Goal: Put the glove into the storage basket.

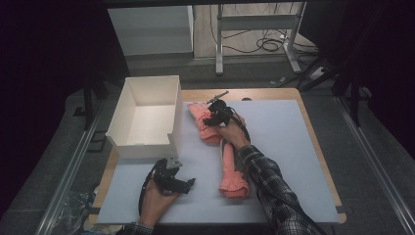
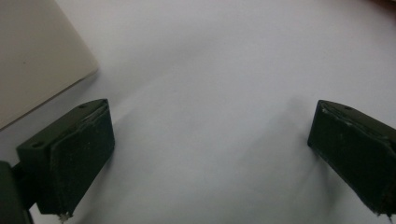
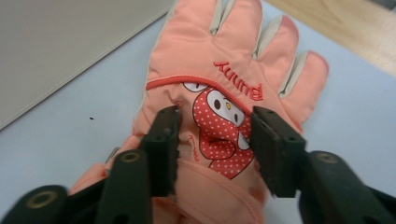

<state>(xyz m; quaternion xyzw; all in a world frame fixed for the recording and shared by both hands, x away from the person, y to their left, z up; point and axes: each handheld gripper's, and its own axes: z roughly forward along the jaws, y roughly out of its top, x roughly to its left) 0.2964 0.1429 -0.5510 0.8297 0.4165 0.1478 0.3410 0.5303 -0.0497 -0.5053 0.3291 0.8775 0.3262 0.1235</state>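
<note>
Two pink gloves lie on the pale mat (image 1: 288, 147). The far glove (image 1: 200, 122) has a dotted bunny print and the word "Bunny" on its back (image 3: 210, 60), fingers pointing away. My right gripper (image 1: 214, 116) hovers right over it. In the right gripper view its jaws (image 3: 215, 140) stand partly apart on either side of the print, and I see no pinch on the fabric. The near glove (image 1: 232, 171) lies lengthwise beside the person's right forearm. My left gripper (image 1: 187, 183) rests low on the mat at the front left, jaws wide open (image 2: 210, 163) with bare mat between them.
A white open box (image 1: 169, 139) stands at the mat's left, close to the far glove; its wall shows in both gripper views (image 2: 37, 60) (image 3: 60, 42). The wooden table edge (image 3: 345, 28) runs beyond the glove's fingers. Desk legs and cables lie on the floor behind.
</note>
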